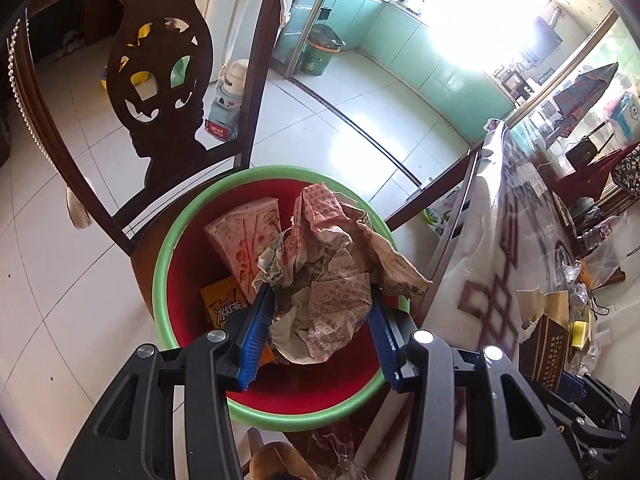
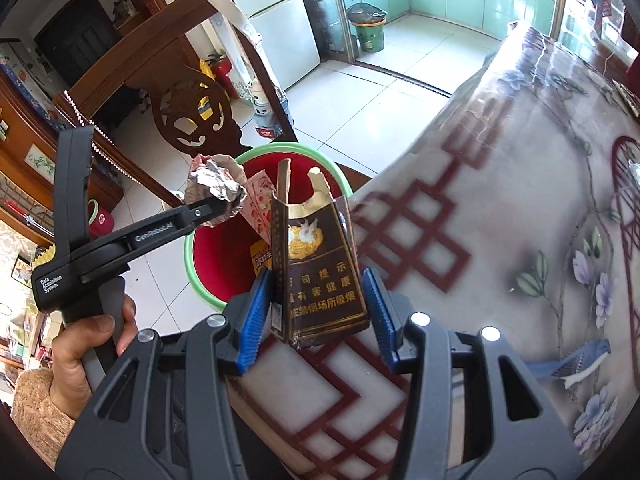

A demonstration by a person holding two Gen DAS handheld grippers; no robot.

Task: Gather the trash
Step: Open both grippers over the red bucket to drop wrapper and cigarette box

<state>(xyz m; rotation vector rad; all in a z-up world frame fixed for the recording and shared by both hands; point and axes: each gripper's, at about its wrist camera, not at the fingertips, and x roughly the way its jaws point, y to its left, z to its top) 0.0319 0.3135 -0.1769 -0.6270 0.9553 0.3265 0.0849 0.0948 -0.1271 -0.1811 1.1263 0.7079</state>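
My left gripper (image 1: 320,292) is shut on a crumpled newspaper ball (image 1: 328,256), which hangs just above a red bin with a green rim (image 1: 166,248). Inside the bin lie a pink carton (image 1: 244,236) and an orange packet (image 1: 222,306). My right gripper (image 2: 316,276) is shut on a dark brown cigarette pack (image 2: 320,276) with a torn gold top, held upright over the table's edge, to the right of the bin (image 2: 200,256). In the right wrist view the left gripper (image 2: 224,204) holds the paper ball (image 2: 216,180) over the bin's left rim.
A carved dark wooden chair (image 1: 160,80) stands right behind the bin. The table (image 2: 500,200) with a patterned cover runs along the right, with wrappers and clutter (image 1: 576,280) on it. A hand (image 2: 88,344) grips the left tool. White tile floor (image 1: 360,128) stretches toward the kitchen.
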